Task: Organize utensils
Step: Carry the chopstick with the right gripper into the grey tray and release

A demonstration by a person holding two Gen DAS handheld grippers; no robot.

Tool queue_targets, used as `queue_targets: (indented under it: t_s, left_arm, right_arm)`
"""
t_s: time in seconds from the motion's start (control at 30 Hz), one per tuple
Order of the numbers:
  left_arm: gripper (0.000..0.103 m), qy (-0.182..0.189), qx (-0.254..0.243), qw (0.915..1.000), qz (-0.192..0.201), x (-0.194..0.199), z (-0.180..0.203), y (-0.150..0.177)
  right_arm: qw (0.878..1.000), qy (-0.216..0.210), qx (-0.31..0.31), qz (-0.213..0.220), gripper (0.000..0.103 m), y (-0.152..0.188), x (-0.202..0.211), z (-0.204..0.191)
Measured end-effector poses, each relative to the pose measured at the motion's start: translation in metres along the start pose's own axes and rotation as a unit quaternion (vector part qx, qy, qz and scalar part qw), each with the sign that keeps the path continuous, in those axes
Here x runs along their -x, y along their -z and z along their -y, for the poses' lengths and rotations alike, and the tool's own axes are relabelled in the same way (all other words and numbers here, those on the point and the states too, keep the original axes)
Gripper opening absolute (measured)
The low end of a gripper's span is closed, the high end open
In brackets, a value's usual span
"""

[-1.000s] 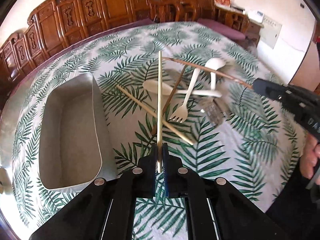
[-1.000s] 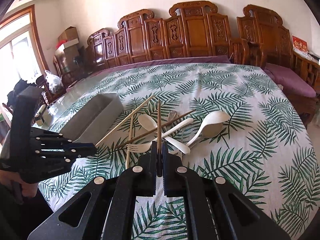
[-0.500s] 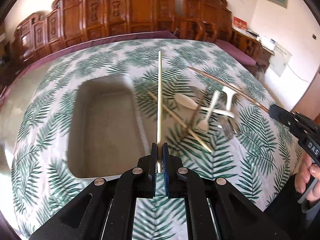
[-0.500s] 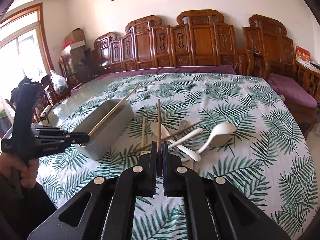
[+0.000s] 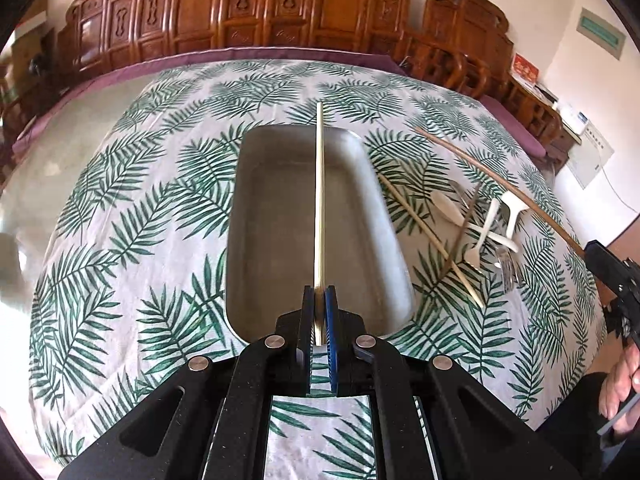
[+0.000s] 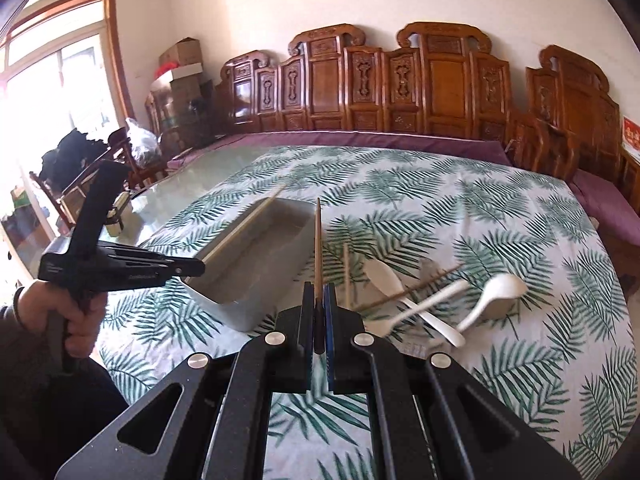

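My left gripper (image 5: 319,300) is shut on a pale chopstick (image 5: 319,200) and holds it lengthwise above the grey metal tray (image 5: 276,240). The tray looks bare inside. My right gripper (image 6: 319,300) is shut on a brown chopstick (image 6: 317,248), which points up past the tray's right end (image 6: 256,276). On the cloth to the right of the tray lie a pale chopstick (image 5: 430,240), a brown chopstick (image 5: 464,228), white spoons (image 5: 448,210), a white fork (image 5: 480,240) and a metal fork (image 5: 508,268). The left gripper also shows in the right wrist view (image 6: 192,266).
The round table wears a palm-leaf cloth (image 5: 140,220); bare glass (image 5: 36,184) shows at its left edge. Carved wooden chairs (image 6: 400,88) ring the far side. A white ladle (image 6: 496,296) lies right of the utensil pile.
My left gripper has carried its pale chopstick left, from over the utensil pile to above the tray. My right gripper has lifted its brown chopstick and shifted toward the tray.
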State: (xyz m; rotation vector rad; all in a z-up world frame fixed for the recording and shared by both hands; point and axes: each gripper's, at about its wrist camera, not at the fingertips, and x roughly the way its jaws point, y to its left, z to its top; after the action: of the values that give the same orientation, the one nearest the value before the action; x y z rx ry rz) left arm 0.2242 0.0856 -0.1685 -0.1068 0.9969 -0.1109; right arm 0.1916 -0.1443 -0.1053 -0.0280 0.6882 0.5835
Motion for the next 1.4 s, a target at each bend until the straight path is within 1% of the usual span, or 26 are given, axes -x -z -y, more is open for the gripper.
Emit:
queue_targets:
  t_s: [0.2, 0.33, 0.43, 0.6, 0.73, 0.8, 0.87, 1.0, 1.07, 1.17, 1.4]
  left_arm:
    - [0.004, 0.002, 0.013, 0.9999, -0.006, -0.004, -0.009, -0.005]
    - [0.004, -0.002, 0.021, 0.9998, 0.001, -0.003, -0.014, -0.007]
    - [0.005, 0.005, 0.028, 0.9996, 0.006, -0.002, -0.017, -0.010]
    - [0.005, -0.008, 0.033, 0.9993, 0.016, -0.001, -0.024, -0.017]
    - [0.005, -0.014, 0.042, 0.9985, 0.034, 0.009, -0.034, -0.019]
    - [0.006, -0.014, 0.047, 0.9981, 0.038, 0.012, -0.038, -0.020]
    - [0.012, -0.016, 0.053, 0.9976, 0.040, 0.014, -0.043, -0.021]
    - [0.014, -0.026, 0.058, 0.9969, 0.048, 0.019, -0.051, -0.022]
    - [0.018, -0.028, 0.060, 0.9966, 0.050, 0.021, -0.052, -0.022]
    - [0.020, -0.031, 0.060, 0.9963, 0.053, 0.023, -0.054, -0.023]
    - [0.020, -0.032, 0.057, 0.9963, 0.055, 0.025, -0.054, -0.022]
  right_arm:
    - [1.000, -0.005, 0.021, -0.005, 0.006, -0.013, -0.012, -0.026]
    - [1.000, -0.005, 0.028, -0.012, 0.006, -0.019, -0.024, -0.035]
    - [0.999, -0.004, 0.030, -0.020, 0.006, -0.021, -0.035, -0.041]
    - [0.999, -0.002, 0.032, -0.037, 0.006, -0.024, -0.055, -0.050]
    - [0.998, 0.001, 0.029, -0.048, 0.006, -0.030, -0.073, -0.058]
    - [0.998, -0.002, 0.024, -0.057, 0.006, -0.032, -0.083, -0.061]
    - [0.997, 0.000, 0.020, -0.069, 0.006, -0.035, -0.097, -0.064]
    - [0.996, -0.011, 0.000, -0.091, 0.006, -0.040, -0.123, -0.065]
    - [0.995, -0.018, -0.014, -0.100, 0.006, -0.041, -0.134, -0.065]
    - [0.993, -0.033, -0.028, -0.109, 0.007, -0.043, -0.147, -0.065]
    - [0.989, -0.069, -0.043, -0.121, 0.007, -0.038, -0.156, -0.069]
